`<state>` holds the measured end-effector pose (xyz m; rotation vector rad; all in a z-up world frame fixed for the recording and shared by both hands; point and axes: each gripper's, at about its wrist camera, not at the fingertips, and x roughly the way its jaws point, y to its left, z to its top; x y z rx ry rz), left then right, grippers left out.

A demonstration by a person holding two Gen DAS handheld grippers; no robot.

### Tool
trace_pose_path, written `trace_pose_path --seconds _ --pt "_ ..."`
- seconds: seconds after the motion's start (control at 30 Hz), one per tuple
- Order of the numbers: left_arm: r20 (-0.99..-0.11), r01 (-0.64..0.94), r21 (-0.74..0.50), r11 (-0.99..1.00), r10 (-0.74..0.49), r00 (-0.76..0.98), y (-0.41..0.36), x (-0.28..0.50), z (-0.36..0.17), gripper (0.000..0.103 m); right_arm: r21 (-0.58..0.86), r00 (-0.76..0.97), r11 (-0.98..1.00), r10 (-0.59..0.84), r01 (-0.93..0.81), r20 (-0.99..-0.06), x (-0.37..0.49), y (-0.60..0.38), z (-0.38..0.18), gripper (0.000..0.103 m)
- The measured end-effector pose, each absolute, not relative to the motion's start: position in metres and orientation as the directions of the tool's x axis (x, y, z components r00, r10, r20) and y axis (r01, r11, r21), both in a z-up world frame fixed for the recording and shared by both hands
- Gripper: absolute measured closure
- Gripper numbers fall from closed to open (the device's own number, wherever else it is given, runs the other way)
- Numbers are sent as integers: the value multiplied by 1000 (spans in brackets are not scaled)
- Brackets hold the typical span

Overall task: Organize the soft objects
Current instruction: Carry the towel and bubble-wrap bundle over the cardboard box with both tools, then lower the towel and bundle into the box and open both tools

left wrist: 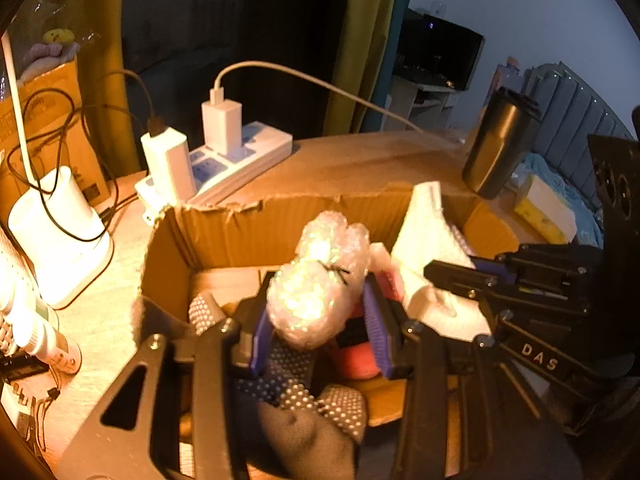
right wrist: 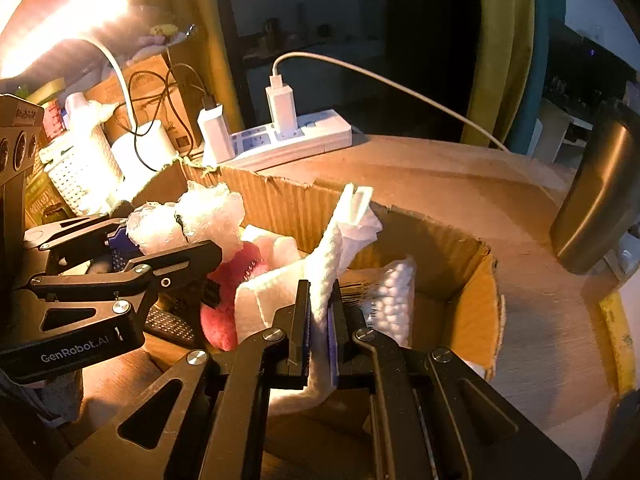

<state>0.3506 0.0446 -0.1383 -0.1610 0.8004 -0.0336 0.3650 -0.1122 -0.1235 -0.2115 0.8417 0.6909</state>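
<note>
An open cardboard box (left wrist: 224, 232) (right wrist: 460, 248) sits on the wooden table. My left gripper (left wrist: 316, 312) (right wrist: 160, 240) is shut on a tied bundle of bubble wrap (left wrist: 320, 280) (right wrist: 192, 220) and holds it over the box's left side. My right gripper (right wrist: 320, 312) (left wrist: 452, 276) is shut on a white towel (right wrist: 336, 248) (left wrist: 428, 240) and holds it over the box's middle. Inside the box lie a pink plush (right wrist: 228, 284) (left wrist: 356, 360), dotted work gloves (left wrist: 320, 400) and a white foam pouch (right wrist: 392, 300).
A white power strip (left wrist: 236, 160) (right wrist: 288, 140) with chargers and cables lies behind the box. A dark tumbler (left wrist: 500, 144) (right wrist: 600, 200) stands at the right. A white lamp base (left wrist: 60, 236), a basket (right wrist: 80, 168) and bottles (left wrist: 40, 332) crowd the left.
</note>
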Motion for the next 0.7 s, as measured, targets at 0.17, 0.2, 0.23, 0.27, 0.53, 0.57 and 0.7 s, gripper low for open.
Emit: trace_pose_path --seconds 0.17,0.2,0.23,0.27,0.53,0.57,0.7 --pt "-722 -38 -149 988 -83 687 46 353 -142 60 80 465 758 476 -647 -746 365 -109 -127 95" --pt "-723 -39 -148 988 -81 686 47 353 -143 60 82 464 758 477 -647 -746 365 -109 -127 96" --pt "-725 -41 -147 988 -79 685 46 354 -143 60 83 464 759 477 -646 -746 365 -109 -127 95" --pt "-726 -42 -147 988 -79 683 47 354 -143 60 87 463 758 479 -646 -746 365 -109 -127 95" --pt "-732 -58 -143 988 -66 678 49 353 -140 52 94 460 760 482 -643 -746 362 -111 -121 83" --pt "-730 -60 -143 988 -65 680 49 352 -139 52 91 462 760 480 -643 -745 360 -111 -120 80" --pt "-721 -63 -137 989 -55 691 50 346 -133 51 84 469 762 478 -642 -743 356 -112 -115 70"
